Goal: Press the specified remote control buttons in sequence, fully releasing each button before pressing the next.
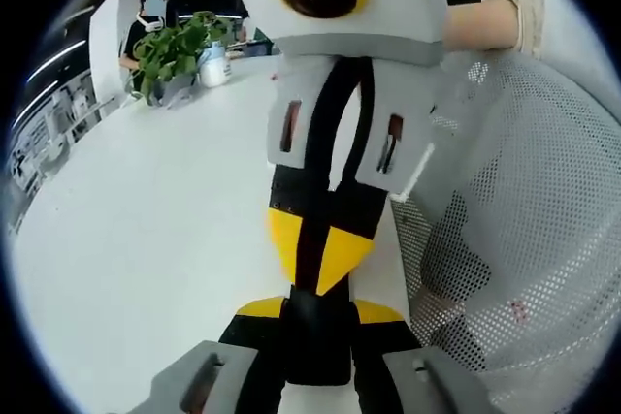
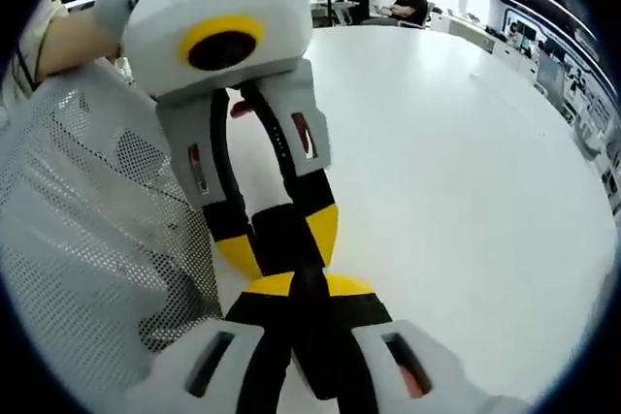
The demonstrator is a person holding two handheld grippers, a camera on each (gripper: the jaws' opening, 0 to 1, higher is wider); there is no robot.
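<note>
Two grippers meet tip-to-tip: left gripper [image 1: 318, 309] and right gripper [image 2: 309, 286] jaws are both closed on the slim black remote control [image 1: 315, 346], apparently held lengthwise between them.

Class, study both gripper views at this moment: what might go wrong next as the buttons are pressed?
1. The dark remote is squeezed in the left gripper with the right gripper tip against it. Its buttons are hidden, so a wrong button may get pressed.
2. It seems held above the table, so a hard push may make it slip from the fingers.
3. The mesh chair sits close beside both grippers and may snag one.
</note>
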